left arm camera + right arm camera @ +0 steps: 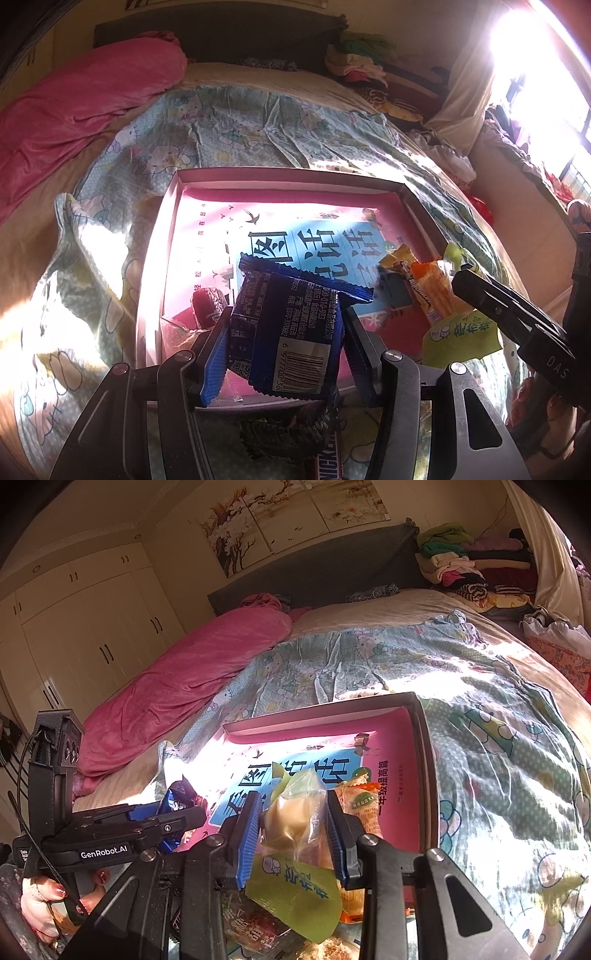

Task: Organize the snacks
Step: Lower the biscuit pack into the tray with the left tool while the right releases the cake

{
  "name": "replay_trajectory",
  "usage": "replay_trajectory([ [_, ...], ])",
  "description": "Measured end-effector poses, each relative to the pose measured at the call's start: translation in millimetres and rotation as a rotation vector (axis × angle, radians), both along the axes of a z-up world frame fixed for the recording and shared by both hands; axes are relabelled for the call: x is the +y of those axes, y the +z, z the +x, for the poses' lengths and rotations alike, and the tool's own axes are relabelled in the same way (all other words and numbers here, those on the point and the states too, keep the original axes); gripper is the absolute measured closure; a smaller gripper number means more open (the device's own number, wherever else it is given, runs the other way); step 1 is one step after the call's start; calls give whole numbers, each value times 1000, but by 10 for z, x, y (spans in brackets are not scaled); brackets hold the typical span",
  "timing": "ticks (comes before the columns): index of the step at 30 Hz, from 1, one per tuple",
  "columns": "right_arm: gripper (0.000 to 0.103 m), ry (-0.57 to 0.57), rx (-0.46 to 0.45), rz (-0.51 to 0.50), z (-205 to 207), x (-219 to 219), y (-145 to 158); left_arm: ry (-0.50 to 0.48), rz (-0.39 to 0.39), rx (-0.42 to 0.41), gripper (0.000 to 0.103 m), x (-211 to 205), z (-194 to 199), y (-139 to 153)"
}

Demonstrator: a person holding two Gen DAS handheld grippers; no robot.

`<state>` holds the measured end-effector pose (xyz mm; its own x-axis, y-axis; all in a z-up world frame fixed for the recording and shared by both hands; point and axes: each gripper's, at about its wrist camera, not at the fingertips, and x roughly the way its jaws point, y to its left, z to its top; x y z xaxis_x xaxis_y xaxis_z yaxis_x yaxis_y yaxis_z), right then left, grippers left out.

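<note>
A shallow pink box [173, 206] lies on the bed, also in the right wrist view [415, 775]. My left gripper [284, 350] is shut on a dark blue snack packet [291, 332] and holds it over the box's near edge. My right gripper [291, 830] is shut on a green and clear pastry packet [295, 823] over the box's near right side; it shows in the left wrist view too [458, 336]. An orange snack packet [432, 288] and a dark red sweet [207, 306] lie in the box.
More snack packets lie on the bed below the grippers [258, 930], among them a chocolate bar [328, 461]. The cartoon-print sheet [258, 129] surrounds the box. A pink blanket [177, 686] lies at left. Folded clothes [461, 565] are stacked by the headboard.
</note>
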<state>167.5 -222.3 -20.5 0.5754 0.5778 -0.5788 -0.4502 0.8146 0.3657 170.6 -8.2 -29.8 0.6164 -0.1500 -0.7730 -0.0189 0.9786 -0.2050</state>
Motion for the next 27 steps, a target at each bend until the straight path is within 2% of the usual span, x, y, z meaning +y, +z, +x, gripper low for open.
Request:
replay_trajectory([
  [18, 69, 14, -42, -112, 31, 147, -81, -71, 62, 35, 46, -343, 211, -156],
  [27, 68, 100, -95, -225, -76, 396, -132, -64, 59, 66, 45, -317, 205, -244],
])
